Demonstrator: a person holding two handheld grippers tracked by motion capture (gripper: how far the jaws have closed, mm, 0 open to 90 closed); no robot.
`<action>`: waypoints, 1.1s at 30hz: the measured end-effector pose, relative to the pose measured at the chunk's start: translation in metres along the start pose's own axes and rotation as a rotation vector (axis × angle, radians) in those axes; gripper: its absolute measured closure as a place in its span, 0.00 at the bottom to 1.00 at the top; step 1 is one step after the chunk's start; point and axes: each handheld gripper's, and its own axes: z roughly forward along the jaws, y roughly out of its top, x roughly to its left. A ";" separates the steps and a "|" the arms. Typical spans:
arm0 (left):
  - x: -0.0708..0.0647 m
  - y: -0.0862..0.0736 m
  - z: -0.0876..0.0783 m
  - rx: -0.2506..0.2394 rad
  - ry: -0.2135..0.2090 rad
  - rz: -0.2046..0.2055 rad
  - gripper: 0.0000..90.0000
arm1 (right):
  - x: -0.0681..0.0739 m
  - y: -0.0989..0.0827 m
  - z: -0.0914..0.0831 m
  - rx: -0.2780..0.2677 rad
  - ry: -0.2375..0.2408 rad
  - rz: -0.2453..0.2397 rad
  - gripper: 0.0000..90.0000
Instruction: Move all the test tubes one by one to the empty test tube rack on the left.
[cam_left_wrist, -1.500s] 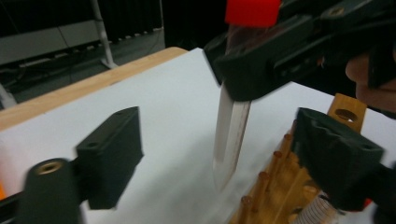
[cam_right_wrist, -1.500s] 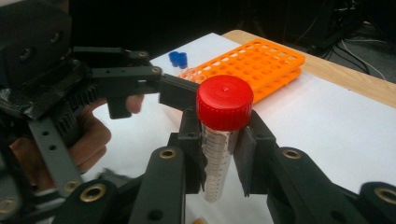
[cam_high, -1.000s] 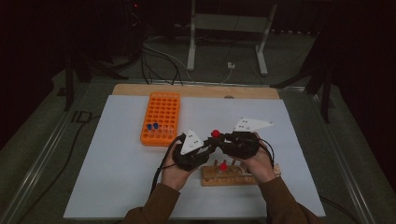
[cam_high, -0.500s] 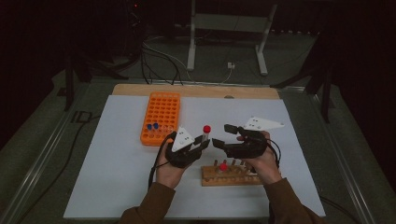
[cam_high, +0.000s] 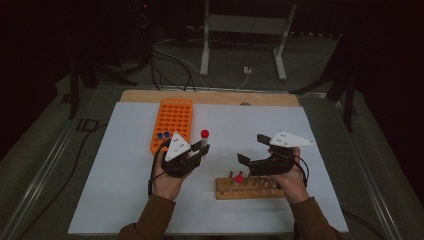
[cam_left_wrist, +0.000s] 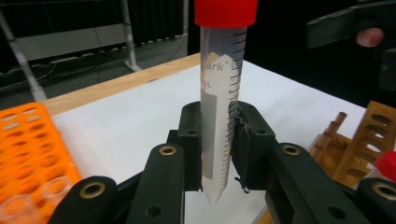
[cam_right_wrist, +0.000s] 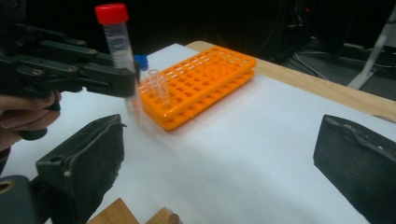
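Note:
A clear tube with a red cap (cam_high: 204, 136) stands upright in my left gripper (cam_high: 202, 148), which is shut on its lower part above the white mat. In the left gripper view the pads press both sides of the tube (cam_left_wrist: 219, 93). My right gripper (cam_high: 252, 149) hovers over the wooden rack (cam_high: 250, 187). Its jaws have just been opening and stand wide apart with nothing between them (cam_right_wrist: 219, 158). The right gripper view looks across at the held tube (cam_right_wrist: 119, 46) and the orange rack (cam_right_wrist: 205, 79) behind it.
The orange rack (cam_high: 172, 122) lies at the back left of the white mat (cam_high: 310, 130), with blue-capped tubes (cam_high: 163, 135) at its near end. Another red-capped tube (cam_high: 239, 178) sits in the wooden rack. Stands and cables lie beyond the table.
The two grippers were together at the red-capped tube. The right one has let go, opened and drawn off to the right, while the left has carried the tube to the left.

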 end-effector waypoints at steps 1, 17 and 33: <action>0.002 0.000 -0.002 -0.003 0.005 -0.004 0.84 | -0.001 -0.001 -0.001 -0.004 -0.004 0.001 0.02; 0.045 -0.009 -0.043 -0.047 0.120 -0.053 0.83 | -0.007 -0.015 -0.018 -0.039 -0.052 0.024 0.01; 0.079 -0.025 -0.064 -0.038 0.290 -0.064 0.83 | -0.012 -0.026 -0.023 -0.058 -0.076 0.073 0.01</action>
